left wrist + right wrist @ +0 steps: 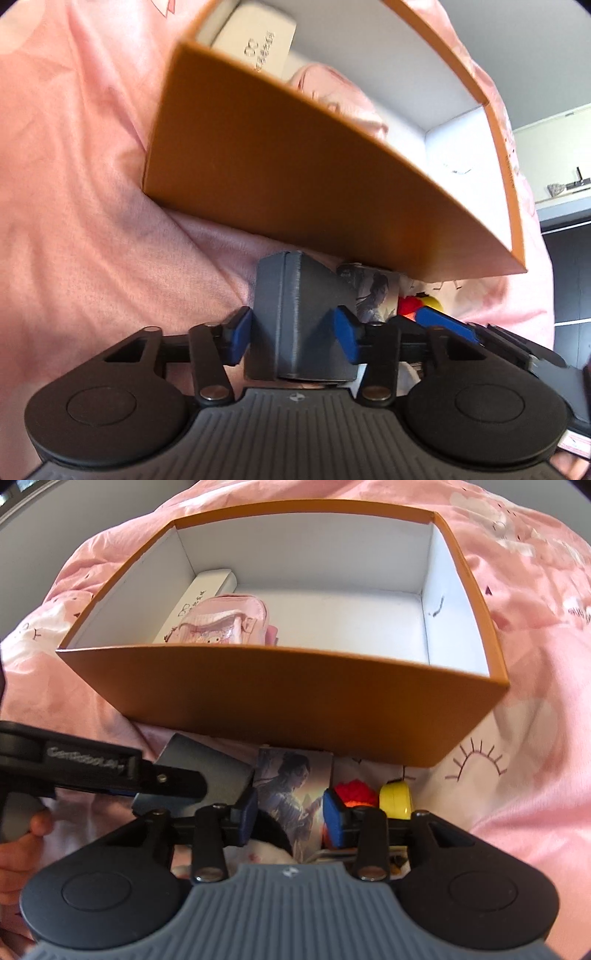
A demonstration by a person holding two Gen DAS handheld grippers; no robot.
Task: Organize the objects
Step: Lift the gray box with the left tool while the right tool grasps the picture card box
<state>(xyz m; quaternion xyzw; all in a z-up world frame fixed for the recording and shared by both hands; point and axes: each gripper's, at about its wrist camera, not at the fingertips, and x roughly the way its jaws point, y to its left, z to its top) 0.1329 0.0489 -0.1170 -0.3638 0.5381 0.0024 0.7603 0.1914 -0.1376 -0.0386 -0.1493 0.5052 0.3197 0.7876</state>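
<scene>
Two grippers work at the near wall of an orange box point(280, 701) set on pink bedding point(535, 701). Left gripper point(295, 332): blue pads sit against both sides of a dark grey box point(291, 314), clamped on it; the grey box stands just in front of the orange box's outer wall, on the bedding. Right gripper point(291, 814): jaws apart, straddling a picture card point(291, 790) that lies flat beneath them (pads not pressing on it, as far as can be seen). Just right of the card lie a red woolly item point(356, 790) and a yellow item point(395, 797), touching or nearly so. Inside the orange box, against its left wall: a white carton point(207, 590) and a small pink pouch point(221, 624) beside it. Rest of the white floor is bare. A person's hand point(22, 845) shows at the left edge of the right wrist view.
</scene>
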